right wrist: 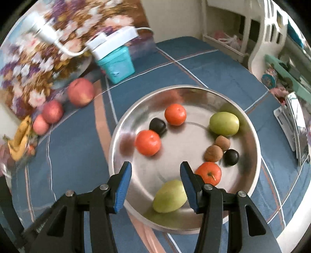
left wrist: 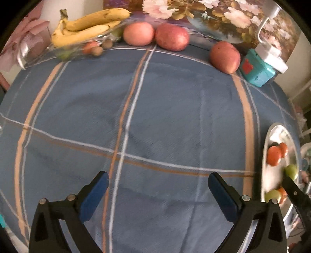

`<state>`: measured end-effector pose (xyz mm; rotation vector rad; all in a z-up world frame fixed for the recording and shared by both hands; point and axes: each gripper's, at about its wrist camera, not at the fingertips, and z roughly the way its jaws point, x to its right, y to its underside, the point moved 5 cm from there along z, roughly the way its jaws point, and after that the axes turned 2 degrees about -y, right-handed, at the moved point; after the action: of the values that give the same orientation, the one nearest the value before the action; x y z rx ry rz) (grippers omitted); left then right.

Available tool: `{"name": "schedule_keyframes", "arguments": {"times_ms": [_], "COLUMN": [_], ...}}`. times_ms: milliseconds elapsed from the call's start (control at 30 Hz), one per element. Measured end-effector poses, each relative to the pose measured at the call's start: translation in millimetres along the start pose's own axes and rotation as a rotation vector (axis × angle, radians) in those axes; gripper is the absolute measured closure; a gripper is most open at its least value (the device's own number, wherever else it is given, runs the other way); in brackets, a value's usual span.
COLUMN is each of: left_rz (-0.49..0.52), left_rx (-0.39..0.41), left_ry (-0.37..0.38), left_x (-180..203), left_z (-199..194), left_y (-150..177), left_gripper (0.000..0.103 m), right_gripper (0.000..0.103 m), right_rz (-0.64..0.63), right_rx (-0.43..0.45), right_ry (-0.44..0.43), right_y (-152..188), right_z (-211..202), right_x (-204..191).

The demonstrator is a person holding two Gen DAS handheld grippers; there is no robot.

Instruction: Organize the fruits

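Observation:
My left gripper (left wrist: pixel 158 186) is open and empty above the blue checked tablecloth (left wrist: pixel 155 116). At the table's far edge lie three red apples (left wrist: pixel 172 37) and a clear tray (left wrist: pixel 68 48) with bananas (left wrist: pixel 87 25) and small fruits. My right gripper (right wrist: pixel 155 173) is open and empty over the near rim of a round metal bowl (right wrist: pixel 250 124). The bowl holds three orange tangerines (right wrist: pixel 148 142), two green fruits (right wrist: pixel 224 123), two dark plums (right wrist: pixel 157 126) and two brown nuts (right wrist: pixel 213 153). The bowl also shows at the right of the left wrist view (left wrist: pixel 272 134).
A teal box (left wrist: pixel 256 71) with a white lamp base on it stands at the back right, next to the nearest apple. A flowered panel (left wrist: pixel 213 17) backs the table. White furniture (right wrist: pixel 262 39) stands beyond the table's far right edge.

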<state>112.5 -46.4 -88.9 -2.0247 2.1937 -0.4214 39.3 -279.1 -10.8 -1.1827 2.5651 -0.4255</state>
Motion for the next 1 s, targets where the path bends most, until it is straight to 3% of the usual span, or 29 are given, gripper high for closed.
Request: {"name": "schedule_keyframes", "arguments": {"times_ms": [233,300,333,400,433,567,700,1000], "left_rz": [0.057,0.058,0.054,0.054,0.06,0.094,0.074,0.041], "left_rx": [-0.012,-0.031,-0.035,-0.037,-0.034,-0.008,-0.033,-0.018], "left_ry": [-0.171,-0.197,-0.188,-0.175,-0.173,-0.191,-0.149,-0.1], "left_x": [-13.0,-17.3,-20.0,-22.7,-23.9,-28.8,-36.6,-46.9], "left_z": [-10.6,-14.3,-18.1,-23.8,-27.4,-43.2,-48.7,-63.7], "left_y": [29.6,39.4,45.2,52.5,56.5,72.7,86.0,108.2], "left_gripper": [0.0,0.0,0.0,0.0,0.0,0.0,0.0,0.0], "right_gripper": [0.049,0.038,0.033,0.012,0.01,0.009,0.009,0.009], "right_rz": [-0.106,-0.104,-0.095,-0.091,-0.095,-0.126,-0.133,-0.15], "right_rx": [-0.02,-0.027,-0.023,-0.011,-0.008,-0.02,-0.06,-0.023], "right_ry": [0.025,0.008,-0.003,-0.034,-0.037,-0.02,-0.035,0.017], "right_y": [30.7,39.0,44.9,51.7,53.9,68.8,82.8,91.9], "right_z": [-7.6,-9.1,-11.9,-17.1,-19.0,-26.3,-28.2,-45.5], "right_x": [-12.1,-11.9,-10.7,-10.0,-10.0,-11.3,-13.6,-11.0]}}
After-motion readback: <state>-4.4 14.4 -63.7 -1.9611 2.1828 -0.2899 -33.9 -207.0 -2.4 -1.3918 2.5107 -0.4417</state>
